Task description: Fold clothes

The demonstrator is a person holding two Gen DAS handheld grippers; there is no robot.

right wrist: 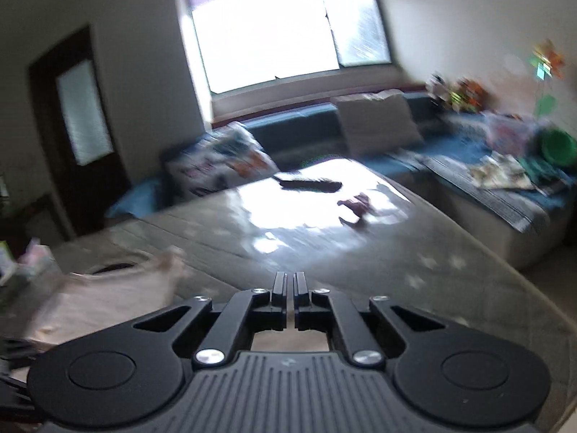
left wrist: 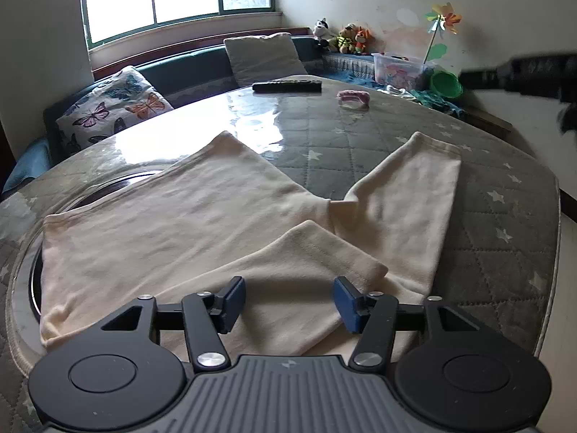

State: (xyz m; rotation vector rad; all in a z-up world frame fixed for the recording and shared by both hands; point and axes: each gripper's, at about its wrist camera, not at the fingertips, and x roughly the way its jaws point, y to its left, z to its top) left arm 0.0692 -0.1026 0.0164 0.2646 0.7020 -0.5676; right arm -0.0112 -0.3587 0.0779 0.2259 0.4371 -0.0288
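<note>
A cream long-sleeved top [left wrist: 173, 223] lies spread flat on the round table [left wrist: 487, 238]. One sleeve [left wrist: 310, 252] is folded across its near part, and the other sleeve [left wrist: 414, 180] stretches away to the right. My left gripper [left wrist: 290, 290] hovers open just over the folded sleeve, with its blue pads [left wrist: 234, 297] well apart and nothing pinched between them. In the blurred right wrist view, my right gripper [right wrist: 289, 278] is shut with nothing in it, above the table. There the top [right wrist: 108, 296] shows only at the lower left.
A black remote [left wrist: 286, 86] and a small pink item [left wrist: 353, 95] lie at the table's far side. A sofa bench with cushions [left wrist: 111, 104] wraps behind. Plush toys [left wrist: 346, 38], a plastic box [left wrist: 400, 68] and a green bowl [left wrist: 445, 84] stand far right. A dark blurred shape [left wrist: 523, 72] crosses the right edge.
</note>
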